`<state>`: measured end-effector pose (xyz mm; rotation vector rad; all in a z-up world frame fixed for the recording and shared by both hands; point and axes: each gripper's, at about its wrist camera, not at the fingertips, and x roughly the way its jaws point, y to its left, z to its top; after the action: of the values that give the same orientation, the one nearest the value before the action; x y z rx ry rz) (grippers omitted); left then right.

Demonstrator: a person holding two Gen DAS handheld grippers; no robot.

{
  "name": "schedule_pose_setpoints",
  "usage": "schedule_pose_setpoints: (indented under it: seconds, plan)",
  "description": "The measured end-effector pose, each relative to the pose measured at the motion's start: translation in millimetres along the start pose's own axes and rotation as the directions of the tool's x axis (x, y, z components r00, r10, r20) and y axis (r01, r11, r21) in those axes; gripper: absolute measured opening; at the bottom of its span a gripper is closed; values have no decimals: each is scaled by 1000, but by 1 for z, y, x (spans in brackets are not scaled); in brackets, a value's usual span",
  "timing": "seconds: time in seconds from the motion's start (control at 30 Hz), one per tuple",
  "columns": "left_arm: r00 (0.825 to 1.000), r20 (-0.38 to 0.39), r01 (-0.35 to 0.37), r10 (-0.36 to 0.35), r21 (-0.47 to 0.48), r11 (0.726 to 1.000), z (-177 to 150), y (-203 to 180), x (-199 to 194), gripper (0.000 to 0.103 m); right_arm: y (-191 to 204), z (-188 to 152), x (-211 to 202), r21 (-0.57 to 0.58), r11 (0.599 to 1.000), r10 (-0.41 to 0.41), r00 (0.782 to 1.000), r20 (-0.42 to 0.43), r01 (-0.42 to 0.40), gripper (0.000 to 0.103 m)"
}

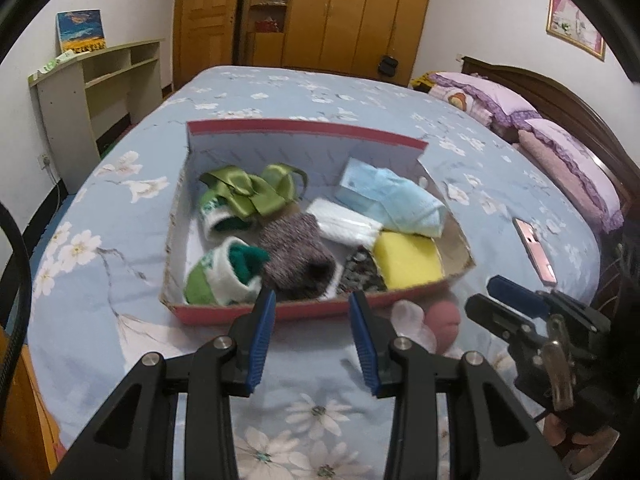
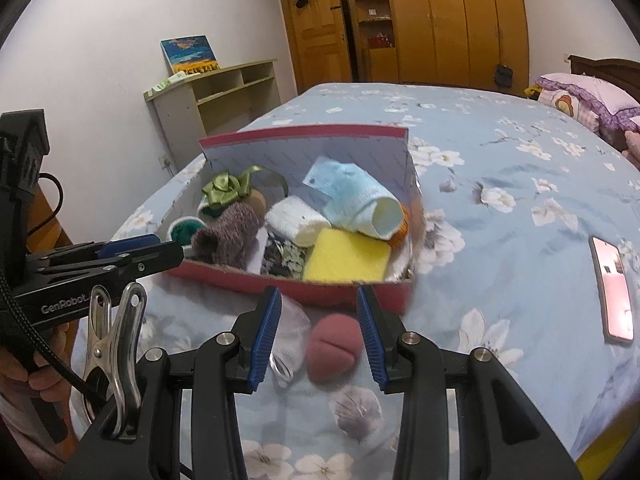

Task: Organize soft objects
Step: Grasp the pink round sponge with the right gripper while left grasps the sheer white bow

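Note:
A red cardboard box lies on the bed, holding a green ribbon bow, green-white socks, a brown knit sock, a white cloth, a blue cloth and a yellow sponge. A pink puff and a clear plastic bag lie on the bed just in front of the box. My right gripper is open, its pads on either side of the puff and bag. My left gripper is open and empty before the box's front wall.
A pink phone lies on the bedspread to the right. Purple pillows sit at the headboard. A low shelf unit stands left of the bed, and wooden wardrobes stand behind.

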<state>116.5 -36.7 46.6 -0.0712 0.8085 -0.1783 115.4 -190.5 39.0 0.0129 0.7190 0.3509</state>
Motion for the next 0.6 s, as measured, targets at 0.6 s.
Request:
schedule_pose_setpoints:
  seconds: [0.6]
  plan:
    - [993, -90, 73, -70, 22, 997, -25, -22, 25, 39, -21, -31, 18, 85, 996, 39, 996, -80, -32, 40]
